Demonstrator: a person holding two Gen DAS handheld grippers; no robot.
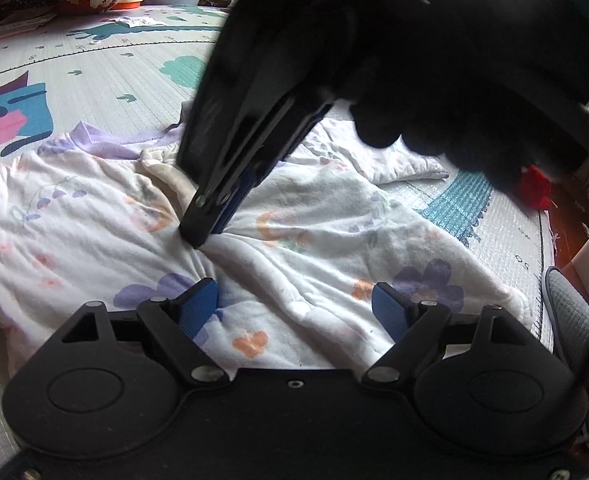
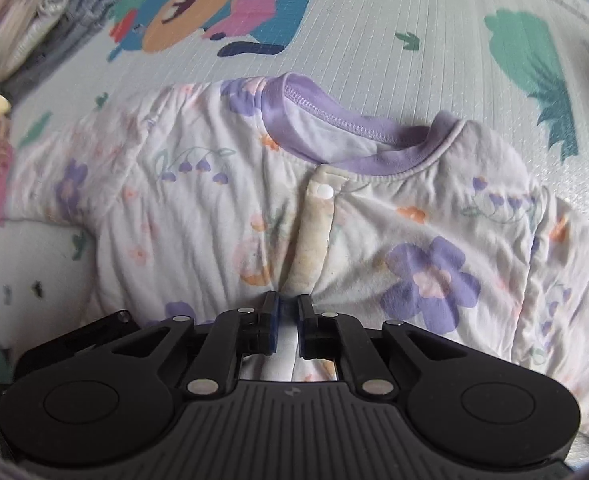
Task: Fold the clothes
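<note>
My right tool (image 2: 288, 320) is pinching the floral baby top's (image 2: 198, 216) placket; its purple collar (image 2: 346, 128) is pointing away across the play mat (image 2: 414, 40), my left tool (image 1: 294, 308) gaping.

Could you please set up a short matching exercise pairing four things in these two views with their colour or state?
Things:
1. collar
2. snap button
3. left hand-held gripper
4. play mat

Descriptions:
A. jaws wide apart above the floral garment
B. lilac ribbed band
C. printed with cartoon pictures
D. small white disc at the top of the placket

Pairs: 1-B, 2-D, 3-A, 4-C
</note>
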